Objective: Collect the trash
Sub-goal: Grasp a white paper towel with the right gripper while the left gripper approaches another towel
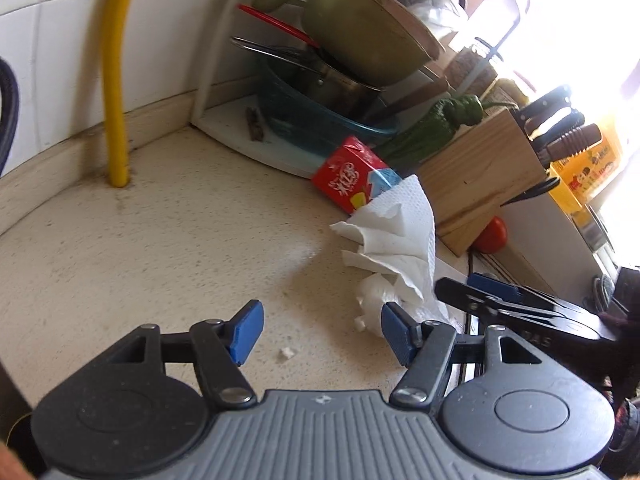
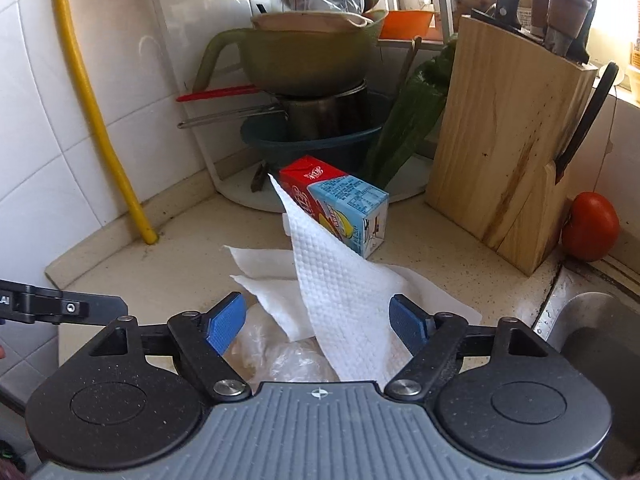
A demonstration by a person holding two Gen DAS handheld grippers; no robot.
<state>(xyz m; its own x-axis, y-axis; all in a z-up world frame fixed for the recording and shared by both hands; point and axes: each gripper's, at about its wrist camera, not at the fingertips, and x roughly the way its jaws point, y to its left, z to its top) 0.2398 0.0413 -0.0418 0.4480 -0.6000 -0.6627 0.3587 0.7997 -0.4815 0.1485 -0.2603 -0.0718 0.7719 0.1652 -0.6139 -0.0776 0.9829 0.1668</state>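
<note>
We see both views in bright daylight. In the left wrist view a window [image 1: 600, 60] at the upper right blows out to white glare, washing the knife block [image 1: 480, 184] and the jars beside it. The tabletop [image 1: 160, 240] looks evenly lit with soft, faint shadows. Fisheye distortion bends the wall tiles [image 2: 32, 120] and yellow hose [image 2: 92, 120], the corners go dark, and the left wrist view is slightly blurred.
</note>
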